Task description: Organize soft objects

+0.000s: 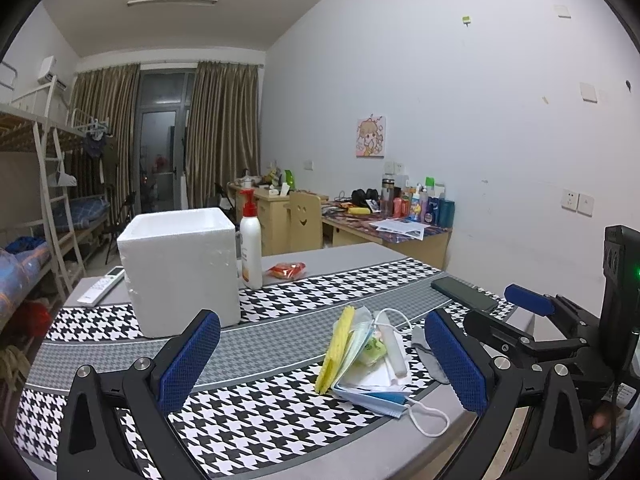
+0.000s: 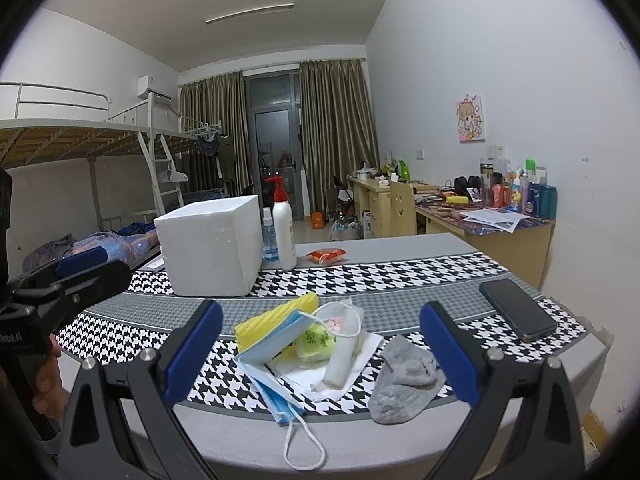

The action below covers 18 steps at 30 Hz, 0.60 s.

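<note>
Both grippers wide open, holding nothing

Left gripper (image 1: 320,364) and right gripper (image 2: 320,356) hover over the pile: blue mask (image 2: 276,388), yellow sponge (image 2: 276,318), grey sock (image 2: 404,380). Foam box (image 2: 212,246) sits behind on the table (image 2: 400,248); can't see what's inside.

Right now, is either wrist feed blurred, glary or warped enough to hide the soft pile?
Left wrist: sharp, evenly lit, no glare; fisheye bends the table edge, dark vignette in the corners. Right wrist: equally sharp, pile and grey sock clear, soft shadows only.
</note>
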Motion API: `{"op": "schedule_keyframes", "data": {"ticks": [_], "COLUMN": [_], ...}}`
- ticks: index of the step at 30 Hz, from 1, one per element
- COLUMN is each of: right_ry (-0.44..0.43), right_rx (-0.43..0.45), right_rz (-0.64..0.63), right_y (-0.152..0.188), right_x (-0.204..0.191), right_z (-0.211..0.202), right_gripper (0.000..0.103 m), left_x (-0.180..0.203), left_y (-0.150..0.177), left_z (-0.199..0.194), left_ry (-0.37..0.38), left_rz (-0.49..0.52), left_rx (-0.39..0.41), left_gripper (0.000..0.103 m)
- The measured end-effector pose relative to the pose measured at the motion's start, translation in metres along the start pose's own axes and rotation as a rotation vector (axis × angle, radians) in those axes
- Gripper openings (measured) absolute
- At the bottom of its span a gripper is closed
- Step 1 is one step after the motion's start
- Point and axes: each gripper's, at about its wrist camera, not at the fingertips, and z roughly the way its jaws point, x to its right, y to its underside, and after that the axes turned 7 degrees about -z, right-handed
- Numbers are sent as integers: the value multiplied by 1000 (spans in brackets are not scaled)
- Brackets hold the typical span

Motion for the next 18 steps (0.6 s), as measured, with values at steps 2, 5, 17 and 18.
{"op": "schedule_keyframes", "data": {"ticks": [2,5,17,18], "right_ry": [-2,0,7,8], "right_rx": [2,1,12,13], "right_rz": [3,0,0,2], "right_y": [1,2,2,2], "right_x": [0,0,3,3], "right_z": [-1,-1,-8,-8], "right_gripper": [100,100,100,100], "left_x": [0,-1,3,3], "left_y": [0,1,-1,-1], "left_z": [0,0,1,2], "left_ry": [3,0,-4,-4], "left_rz": [-5,-9,-8,-9], "left_rx": [-4,5,22,21], "left_gripper": [102,102,102,102]}}
